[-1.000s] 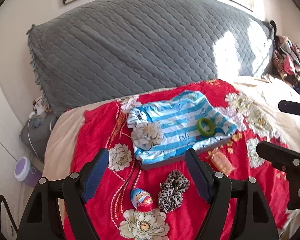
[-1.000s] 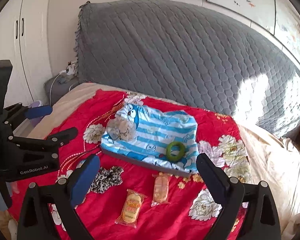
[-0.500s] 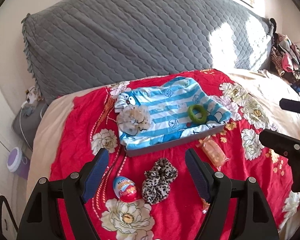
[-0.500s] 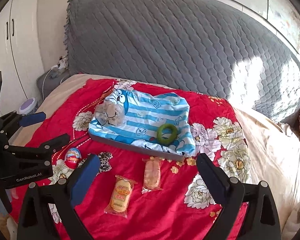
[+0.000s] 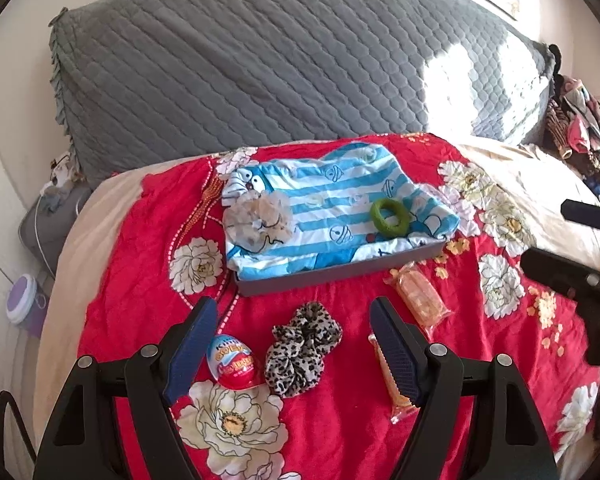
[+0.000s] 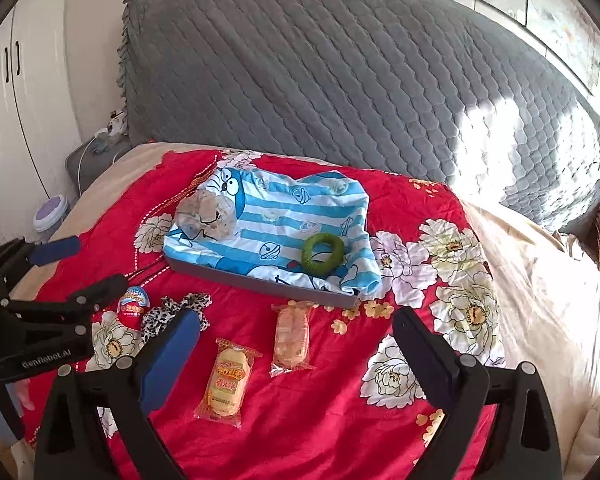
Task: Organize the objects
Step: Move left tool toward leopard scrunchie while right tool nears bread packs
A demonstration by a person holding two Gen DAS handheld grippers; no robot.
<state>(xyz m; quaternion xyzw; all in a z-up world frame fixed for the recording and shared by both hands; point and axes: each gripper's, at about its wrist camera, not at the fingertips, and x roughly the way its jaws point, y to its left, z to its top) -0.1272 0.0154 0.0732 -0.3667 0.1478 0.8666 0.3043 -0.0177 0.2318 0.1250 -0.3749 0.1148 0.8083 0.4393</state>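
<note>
Left wrist view: nearest the lens, the left gripper (image 5: pixel 292 344) stands spread wide and holds nothing, poised above the red floral bedspread (image 5: pixel 340 420). Between its fingers lie a red chocolate egg (image 5: pixel 232 362) and, just beside it, a leopard-print scrunchie (image 5: pixel 302 348). One wrapped yellow snack (image 5: pixel 392 384) lies partly behind the right-hand finger; a second, paler wrapped snack (image 5: pixel 420 296) lies beyond it, near the tray edge. Right wrist view confirms both packets loose on the spread, with the right gripper (image 6: pixel 296 354) likewise released and empty above them. Further back sits the shallow grey tray (image 5: pixel 340 270), lined with a blue striped cloth (image 5: pixel 332 208). On it rest a green ring (image 5: pixel 388 216) and a pale gauzy scrunchie (image 5: pixel 258 220), though its exact nature is hard to make out. Grey quilted headboard (image 5: pixel 260 60) stands behind. Assessment: two items appear placed, four remain outside the tray; the task looks roughly a third complete, no pick-up yet begun.
</note>
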